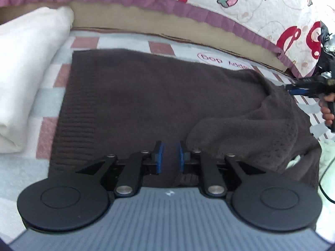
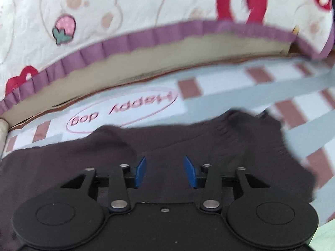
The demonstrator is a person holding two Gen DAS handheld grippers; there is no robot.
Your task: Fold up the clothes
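A dark brown knitted sweater point(image 1: 146, 96) lies spread on the checked bed sheet point(image 1: 88, 41), flat on its left part and bunched into a folded hump on the right. My left gripper point(image 1: 170, 156) hovers low over the sweater's near edge, its blue pads a narrow gap apart with only fabric showing beneath; it is open. In the right wrist view the sweater point(image 2: 188, 138) fills the lower half, a ribbed cuff end reaching right. My right gripper point(image 2: 165, 171) stands open and empty above it. That same gripper point(image 1: 293, 87), in a hand point(image 1: 327, 113), shows at the sweater's far right.
A folded white cloth point(image 1: 27, 79) lies along the sheet's left side. A quilt point(image 1: 261, 6) with strawberry prints and a purple frill rises behind, above a beige strip point(image 1: 146, 23). The sheet's "Happy dog" print point(image 2: 123, 108) lies just beyond the sweater. A cable point(image 1: 326, 179) hangs at right.
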